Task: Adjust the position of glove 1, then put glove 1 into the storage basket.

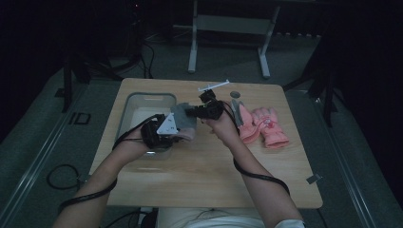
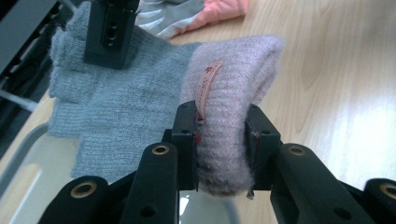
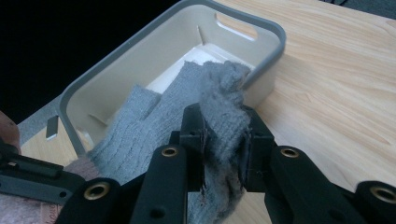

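A grey knit glove (image 1: 184, 118) with a pale pink cuff (image 2: 233, 88) hangs stretched between my two grippers, just above the right rim of a grey bin (image 1: 142, 97). My left gripper (image 2: 220, 140) is shut on the pink cuff, and its label sticks up beside one jaw. My right gripper (image 3: 223, 140) is shut on the bunched grey finger end (image 3: 224, 107). In the high view the left gripper (image 1: 177, 134) is at the bin's near right corner. The right gripper (image 1: 194, 112) is just behind it, over the table.
The bin (image 3: 140, 51) has pale walls, a grey rim and a white sheet at its bottom. A pair of pink padded gloves (image 1: 266, 126) lies right of centre on the wooden table (image 1: 199, 171), with a grey-palmed one (image 2: 173, 16) beside them. A small dark disc (image 1: 235, 94) sits near the far edge.
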